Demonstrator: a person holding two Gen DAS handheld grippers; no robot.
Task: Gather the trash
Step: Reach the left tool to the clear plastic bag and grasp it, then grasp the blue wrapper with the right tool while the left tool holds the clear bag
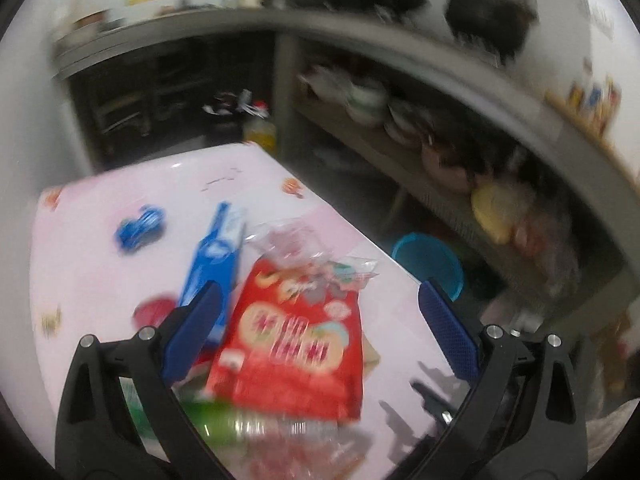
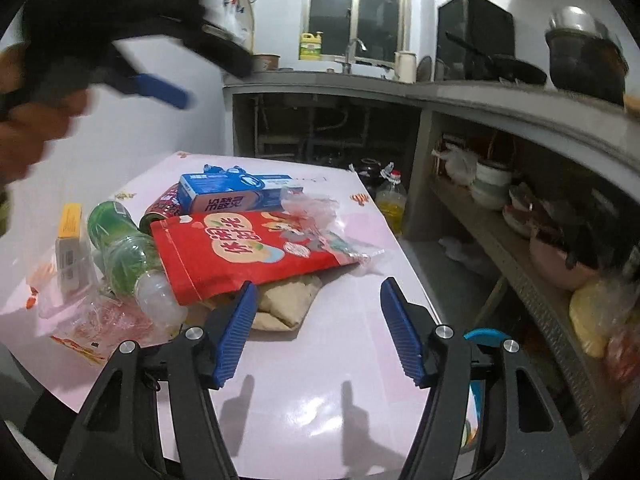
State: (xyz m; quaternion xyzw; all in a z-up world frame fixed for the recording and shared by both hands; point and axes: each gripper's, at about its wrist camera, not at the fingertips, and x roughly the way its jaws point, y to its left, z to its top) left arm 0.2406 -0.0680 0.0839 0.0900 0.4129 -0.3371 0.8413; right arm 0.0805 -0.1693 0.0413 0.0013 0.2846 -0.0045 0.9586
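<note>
Right wrist view: right gripper (image 2: 318, 328) spread and empty above the pink table (image 2: 320, 400), near the red snack bag (image 2: 240, 252); left gripper (image 1: 318, 332) spread too.

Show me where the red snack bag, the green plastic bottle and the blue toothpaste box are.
red snack bag (image 2: 240, 252), right wrist view, middle of its printed front.
green plastic bottle (image 2: 120, 248), right wrist view, on its green label.
blue toothpaste box (image 2: 232, 197), right wrist view, on its long side face.
</note>
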